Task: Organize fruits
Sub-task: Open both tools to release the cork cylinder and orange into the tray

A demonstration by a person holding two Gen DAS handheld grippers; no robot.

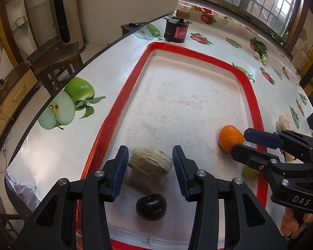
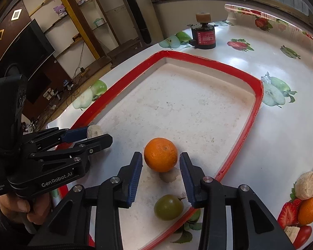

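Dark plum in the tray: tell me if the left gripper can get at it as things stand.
Probably yes. The dark plum lies bare on the tray just below the left gripper, whose jaws stand open around the beige fruit; nothing covers the plum.

the worktop wears a glossy, smooth plastic-looking cloth printed with fruit. the tray has a bright red rim and a matt, scuffed whitish floor. the orange has a finely pitted skin; the plum is dark and shiny. the pale roll looks fibrous and rough. the left gripper is matt black plastic with ribbed blue pads and metal pins.
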